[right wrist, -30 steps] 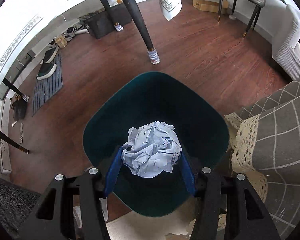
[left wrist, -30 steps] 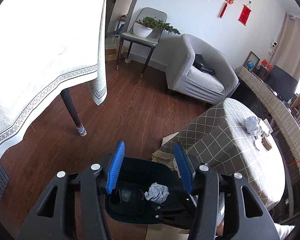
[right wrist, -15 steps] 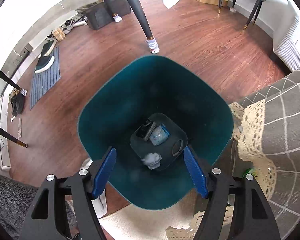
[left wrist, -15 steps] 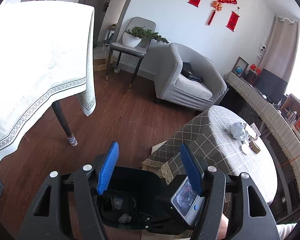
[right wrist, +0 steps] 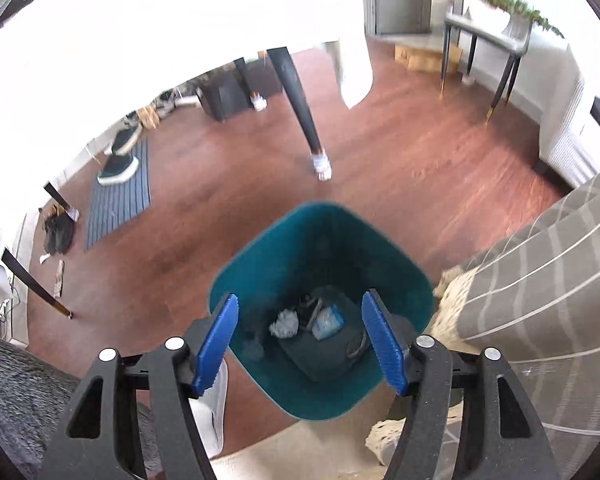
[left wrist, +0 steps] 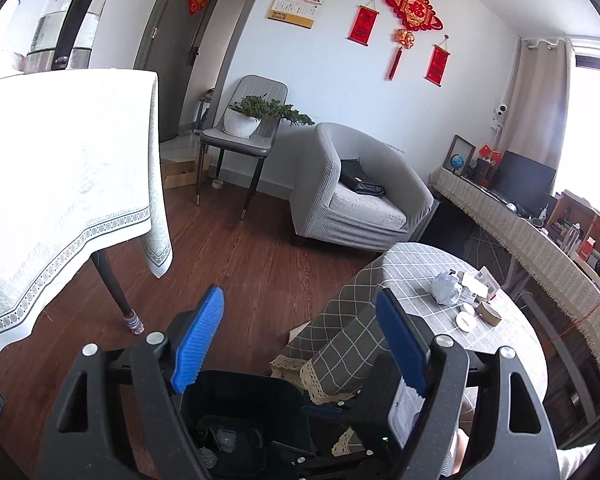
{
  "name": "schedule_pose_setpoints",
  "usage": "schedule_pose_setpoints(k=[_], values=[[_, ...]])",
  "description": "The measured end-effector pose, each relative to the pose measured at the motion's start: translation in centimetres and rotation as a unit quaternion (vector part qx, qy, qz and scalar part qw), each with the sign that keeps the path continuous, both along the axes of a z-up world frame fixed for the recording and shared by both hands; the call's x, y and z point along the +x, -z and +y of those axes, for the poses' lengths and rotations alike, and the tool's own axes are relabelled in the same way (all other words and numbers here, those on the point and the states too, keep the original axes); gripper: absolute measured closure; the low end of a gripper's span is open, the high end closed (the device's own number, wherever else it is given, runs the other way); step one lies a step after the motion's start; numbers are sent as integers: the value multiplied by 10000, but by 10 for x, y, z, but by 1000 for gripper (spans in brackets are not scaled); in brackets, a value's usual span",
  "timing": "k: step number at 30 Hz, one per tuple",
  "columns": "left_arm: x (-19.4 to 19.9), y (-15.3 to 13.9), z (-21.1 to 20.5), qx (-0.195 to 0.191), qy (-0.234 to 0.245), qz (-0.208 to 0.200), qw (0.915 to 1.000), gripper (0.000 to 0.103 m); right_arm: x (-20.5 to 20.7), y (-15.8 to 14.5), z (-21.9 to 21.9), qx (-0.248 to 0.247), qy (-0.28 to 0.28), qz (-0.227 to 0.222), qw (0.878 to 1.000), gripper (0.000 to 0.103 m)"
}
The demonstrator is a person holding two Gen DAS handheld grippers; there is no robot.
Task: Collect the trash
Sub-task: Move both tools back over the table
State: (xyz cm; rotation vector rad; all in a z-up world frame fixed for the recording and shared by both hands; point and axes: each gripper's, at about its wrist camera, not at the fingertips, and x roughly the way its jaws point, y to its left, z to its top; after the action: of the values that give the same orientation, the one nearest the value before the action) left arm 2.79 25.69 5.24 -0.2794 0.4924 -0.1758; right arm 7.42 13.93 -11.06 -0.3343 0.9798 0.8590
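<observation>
Crumpled paper ball point(left wrist: 446, 288) on the checked desk point(left wrist: 384, 300) looks light, soft and crushable: pinch across its middle. Both hand-held grippers, left point(left wrist: 298, 344) and right point(right wrist: 300, 344), stand apart and empty. Teal bin point(right wrist: 396, 264) holds another wad point(right wrist: 284, 323); its other contents are blurred, and in the left view mostly hidden.

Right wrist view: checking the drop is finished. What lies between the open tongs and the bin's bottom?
Nothing: the right tongs are open and empty above the teal bin; the crumpled paper lies at its bottom.
</observation>
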Motion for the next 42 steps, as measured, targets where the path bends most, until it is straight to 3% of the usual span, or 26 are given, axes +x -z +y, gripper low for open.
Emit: schedule_pose_setpoints(k=[10, 20, 42], values=[[-5, -3, -35, 313, 155, -81, 9994, 22, -3, -65, -38, 508, 153, -562, 9970, 44], [15, 3, -85, 436, 423, -25, 9982, 22, 11, -94, -103, 663, 664, -791, 9924, 48], [52, 20, -226, 725, 1142, 174, 9907, 22, 24, -106, -272, 734, 1966, -879, 9738, 48]])
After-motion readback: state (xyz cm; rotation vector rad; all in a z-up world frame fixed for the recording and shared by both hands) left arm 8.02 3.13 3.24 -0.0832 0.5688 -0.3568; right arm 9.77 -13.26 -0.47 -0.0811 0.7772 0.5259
